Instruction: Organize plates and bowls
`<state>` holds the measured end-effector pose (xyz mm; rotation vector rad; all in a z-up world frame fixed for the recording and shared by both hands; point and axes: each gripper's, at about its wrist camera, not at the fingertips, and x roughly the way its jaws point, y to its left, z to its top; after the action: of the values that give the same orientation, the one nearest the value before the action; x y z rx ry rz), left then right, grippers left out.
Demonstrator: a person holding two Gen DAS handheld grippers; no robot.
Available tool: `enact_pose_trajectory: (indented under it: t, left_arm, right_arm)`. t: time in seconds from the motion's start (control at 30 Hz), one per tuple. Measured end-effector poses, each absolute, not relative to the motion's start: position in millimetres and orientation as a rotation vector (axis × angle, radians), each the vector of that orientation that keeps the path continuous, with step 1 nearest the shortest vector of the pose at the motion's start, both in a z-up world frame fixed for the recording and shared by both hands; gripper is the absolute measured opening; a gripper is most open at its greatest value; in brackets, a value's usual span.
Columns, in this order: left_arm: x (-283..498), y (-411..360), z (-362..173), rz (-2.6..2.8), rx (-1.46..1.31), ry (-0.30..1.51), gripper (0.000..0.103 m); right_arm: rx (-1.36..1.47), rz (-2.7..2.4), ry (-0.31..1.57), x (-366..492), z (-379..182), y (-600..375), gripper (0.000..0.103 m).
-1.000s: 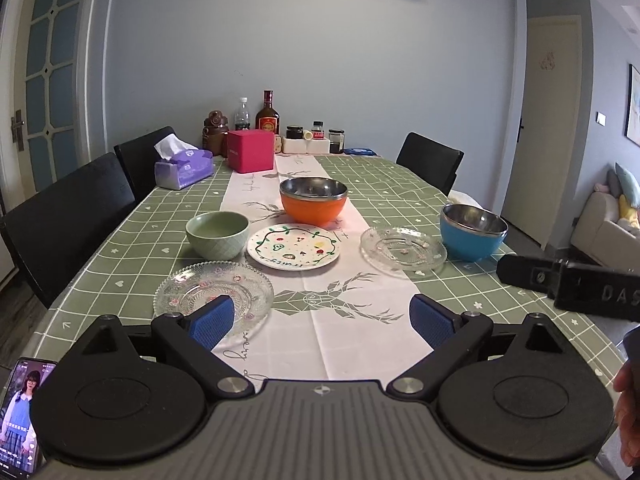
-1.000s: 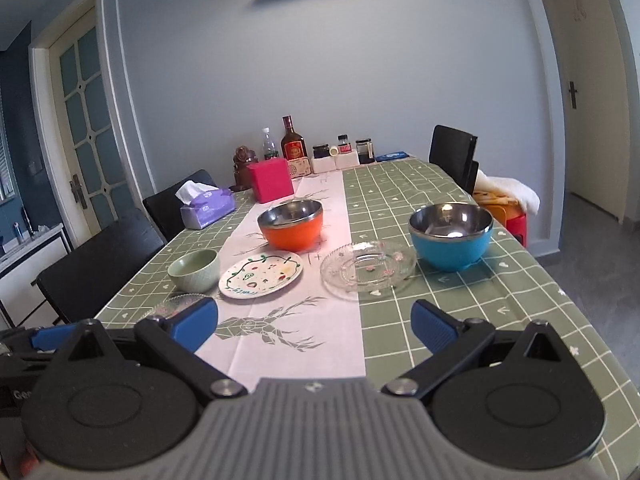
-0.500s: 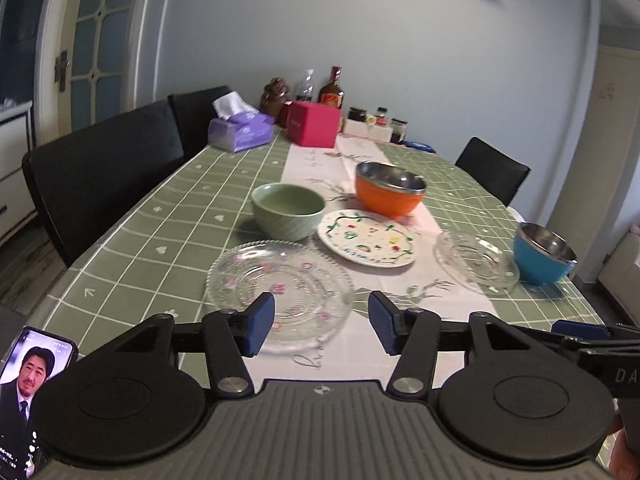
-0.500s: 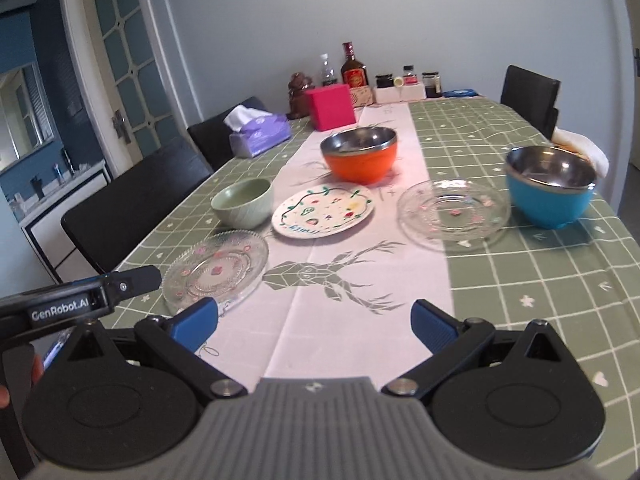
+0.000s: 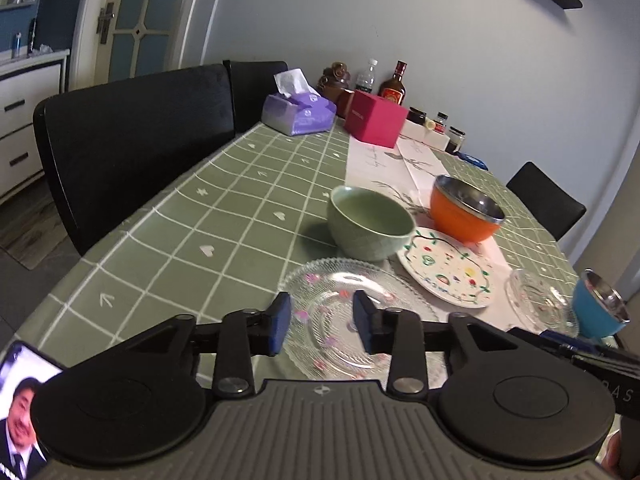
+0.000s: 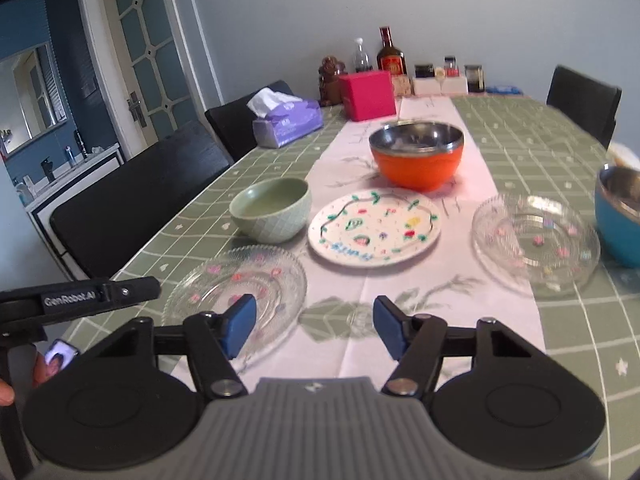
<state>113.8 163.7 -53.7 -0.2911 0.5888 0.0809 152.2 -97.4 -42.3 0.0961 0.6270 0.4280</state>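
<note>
Bench (image 5: 192, 216) under a green grid-print cloth, pale runner down the middle.

Near glass plate (image 5: 344, 312): clear, round, ribbed rim, small pink flower marks. Lower centre of the left wrist view, seen between and just past the left tongs (image 5: 322, 324). Blue pads apart with a moderate gap, gripping nothing.

Right wrist view: the same plate lies at lower left, behind the left pad of the right tongs (image 6: 314, 326). These are spread wide and empty.

Celadon bowl (image 5: 370, 222): glazed ceramic, lattice-textured outside, just beyond the near plate.

Painted white plate (image 6: 374, 226): flat, glossy, centre frame.

Orange bowl (image 6: 418, 158): steel-lined, farther back.

Second glass plate (image 6: 536, 242) at right, beside the blue steel-lined bowl (image 6: 618, 212).
</note>
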Motion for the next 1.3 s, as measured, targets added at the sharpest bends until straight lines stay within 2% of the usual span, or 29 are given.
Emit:
enact_pose_trajectory:
  t: [0.27, 0.33, 0.57, 0.77, 0.87, 0.93, 1.1, 1.17, 1.3]
  left_arm:
    - [132, 181, -64, 0.116, -0.32, 0.609, 0.049]
    - [136, 183, -67, 0.108, -0.329, 0.618, 0.049]
    - [148, 195, -81, 0.116, -0.4, 0.684, 0.049]
    - [155, 201, -90, 0.106, -0.44, 0.715, 0.049]
    - [157, 202, -91, 0.069, -0.477, 0.724, 0.042]
    - [158, 199, -92, 0.058, -0.469, 0.732, 0.031]
    - [157, 193, -93, 0.056, -0.454, 0.718, 0.026]
    - [155, 193, -94, 0.056, -0.451, 0.712, 0.025]
    - [154, 190, -92, 0.066, -0.413, 0.712, 0.017]
  right_arm:
    - [0.181, 0.486, 0.786, 197, -60, -80, 0.056]
    - [0.219, 0.496, 0.815, 203, -66, -77, 0.048]
    - [0.264, 0.482, 0.869, 215, -77, -73, 0.036]
    - [0.318, 0.481, 0.894, 220, -86, -80, 0.031]
    - [0.353, 0.494, 0.907, 222, -88, -80, 0.024]
    - [0.377, 0.503, 0.912, 222, -91, -81, 0.02]
    - [0.427, 0.506, 0.907, 221, -96, -83, 0.014]
    - [0.441, 0.498, 0.906, 222, -97, -85, 0.008]
    - [0.466, 0.504, 0.903, 222, -99, -89, 0.007]
